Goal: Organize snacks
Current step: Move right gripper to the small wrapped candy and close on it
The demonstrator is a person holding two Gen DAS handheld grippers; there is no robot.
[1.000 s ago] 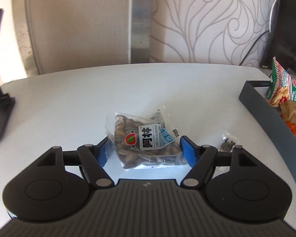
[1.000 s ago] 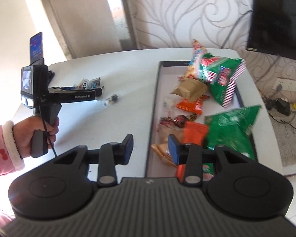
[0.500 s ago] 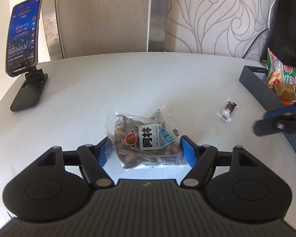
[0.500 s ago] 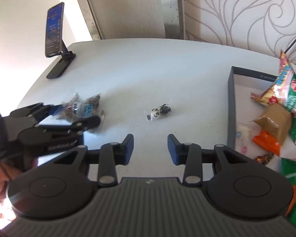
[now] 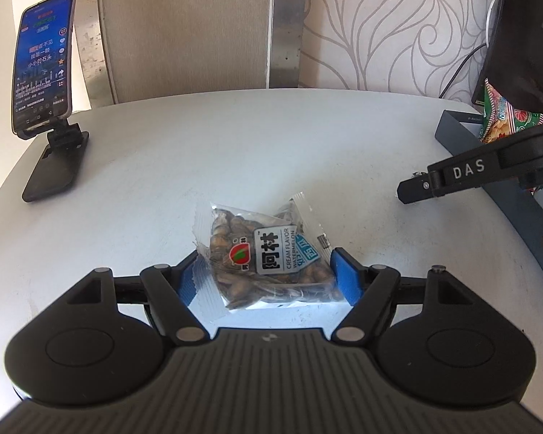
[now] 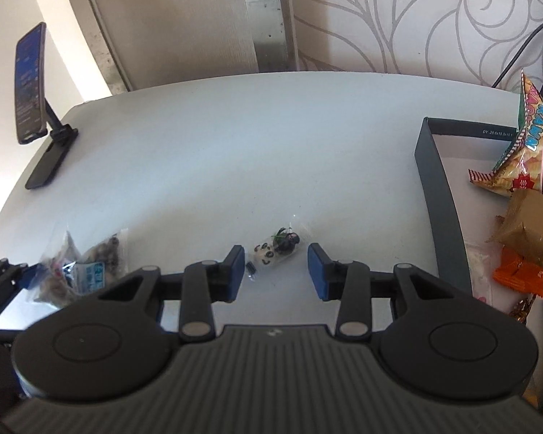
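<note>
The right gripper [image 6: 274, 271] has swung from the snack box [image 6: 430, 195] to straddle the panda candy [image 6: 277, 247], jaws apart. At nine o'clock, the left gripper [image 5: 268, 276] clamps the watermelon-seed packet [image 5: 268, 256].

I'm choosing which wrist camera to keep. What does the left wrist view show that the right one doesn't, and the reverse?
Only the left wrist view: the seed packet's printed label, read clearly between the left gripper, and the right gripper from the side.

Only the right wrist view: the panda candy between the open right gripper, plus the box's inside with the brown pack and orange pack.

Both: the seed packet, table, phone on its stand, box wall, green chip bag.
</note>
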